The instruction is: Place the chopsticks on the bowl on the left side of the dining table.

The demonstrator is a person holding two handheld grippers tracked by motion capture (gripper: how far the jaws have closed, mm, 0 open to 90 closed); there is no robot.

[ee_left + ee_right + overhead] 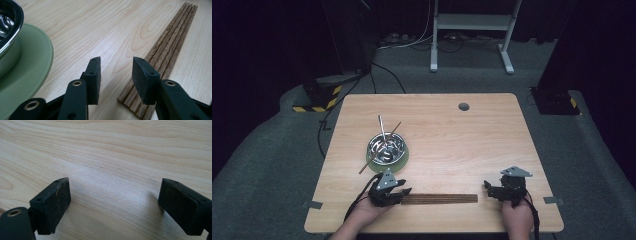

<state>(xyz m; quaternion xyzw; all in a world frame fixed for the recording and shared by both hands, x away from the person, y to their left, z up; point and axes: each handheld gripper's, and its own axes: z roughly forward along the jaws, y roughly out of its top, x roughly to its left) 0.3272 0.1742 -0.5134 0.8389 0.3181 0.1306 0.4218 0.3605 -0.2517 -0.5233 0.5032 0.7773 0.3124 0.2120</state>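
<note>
I see the table (492, 150) with sorting seemingly barely begun: two sticks rest in the bowl (385, 146) on its green plate (30, 75), up-left of my left claw (116, 75). The chopstick row (162, 52) lies just right of its parted, empty jaws, unobstructed. My right claw (113, 207) hovers wide open over bare wood.

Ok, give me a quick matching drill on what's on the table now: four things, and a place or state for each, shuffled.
Things:
1. metal bowl
2. green plate
3. wooden chopsticks
4. right claw

Places or states:
A. lying flat in a row between the two claws
B. under the bowl
C. open over bare table
D. holds utensils that stick out over its rim

Pairs: 1-D, 2-B, 3-A, 4-C
</note>
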